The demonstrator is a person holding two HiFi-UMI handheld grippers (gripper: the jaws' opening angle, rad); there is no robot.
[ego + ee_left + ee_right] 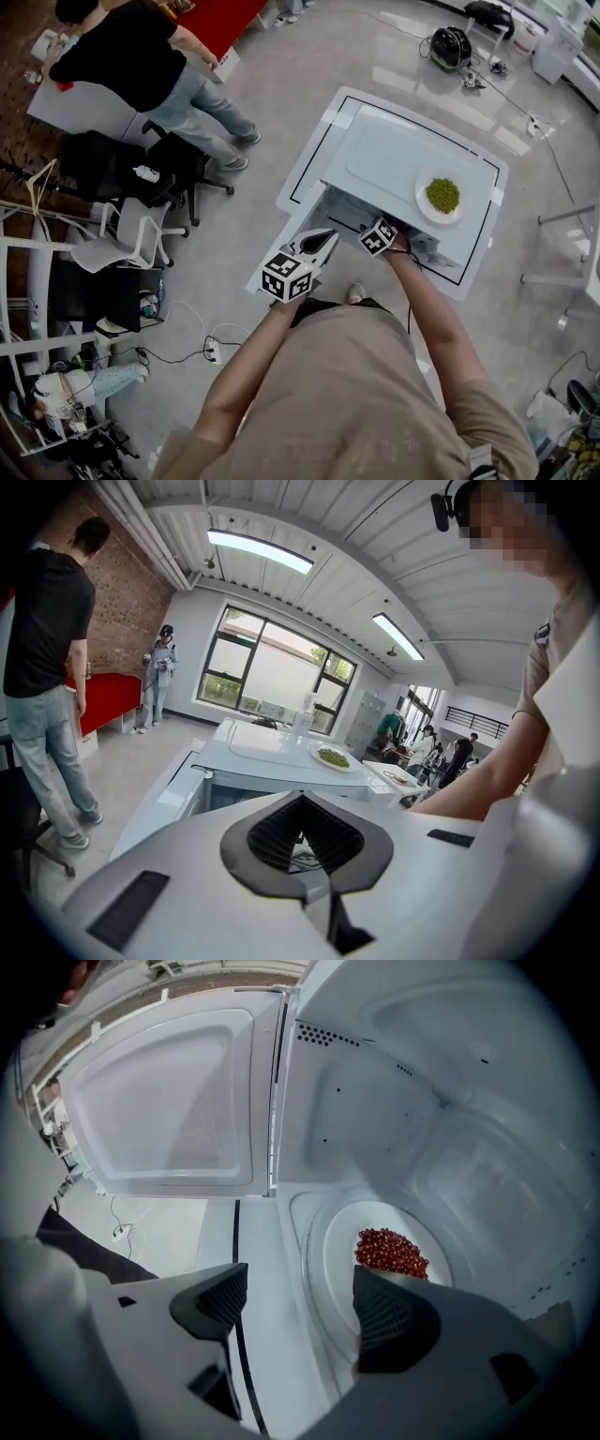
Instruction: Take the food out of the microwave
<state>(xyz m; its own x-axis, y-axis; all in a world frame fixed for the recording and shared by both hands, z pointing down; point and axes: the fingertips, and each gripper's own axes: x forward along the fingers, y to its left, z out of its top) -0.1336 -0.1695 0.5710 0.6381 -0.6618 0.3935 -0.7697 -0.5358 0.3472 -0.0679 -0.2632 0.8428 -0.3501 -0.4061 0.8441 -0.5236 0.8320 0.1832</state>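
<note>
Inside the open white microwave [450, 1101] a heap of red food [391, 1252] lies on a white plate [339, 1260]. My right gripper [295, 1302] is open at the mouth of the oven. Its right pad stands over the plate's near rim, and nothing is between the pads. In the head view only its marker cube [378, 236] shows at the microwave's front [352, 211]. My left gripper [330, 236] hovers just left of it, in front of the oven. Its pads meet at the tips [302, 799] and hold nothing. A plate of green food [442, 196] sits on the microwave's top.
The microwave's door [169, 1101] hangs open to the left. The oven stands on a white table [305, 183] with a black border line. A person in a black shirt [131, 52] stands at the far left by office chairs [131, 234]. A power strip [214, 352] lies on the floor.
</note>
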